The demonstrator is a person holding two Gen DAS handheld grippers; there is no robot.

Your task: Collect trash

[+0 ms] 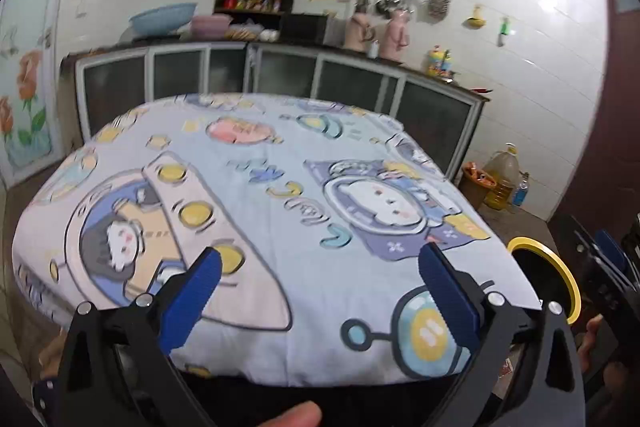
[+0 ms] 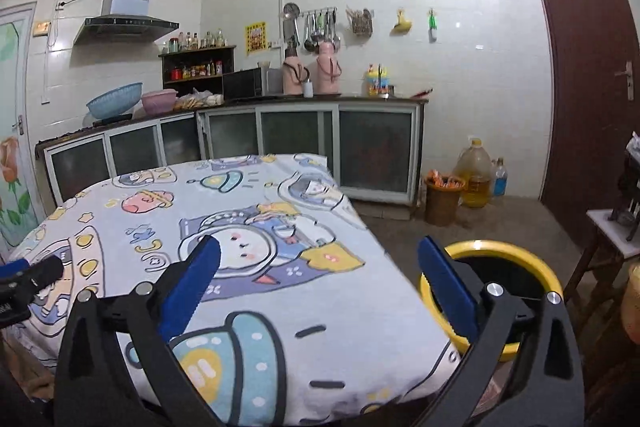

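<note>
I see no trash on the desk (image 1: 280,267), so with my left gripper (image 1: 320,267) and right gripper (image 2: 320,263) spread wide and empty, only the bin (image 2: 532,255), off the desk's right edge, looks rigid and light.

No legible text in either wrist view.

Tablecloth (image 2: 280,267): cartoon print carries some stylised blue and yellow characters near its middle (image 1: 276,183); they cannot be made out as letters.

Yellow poster (image 2: 255,37) on the tiled wall: printed pattern and possibly writing, too small and blurred to read.

Orange plate (image 2: 41,27) on the wall left of the range hood: markings present, unreadable.

Bottles and jars on the dark shelf (image 2: 198,69): labels show as colour patches only.

Oil jug (image 2: 475,173) on the floor: label not readable.
</note>
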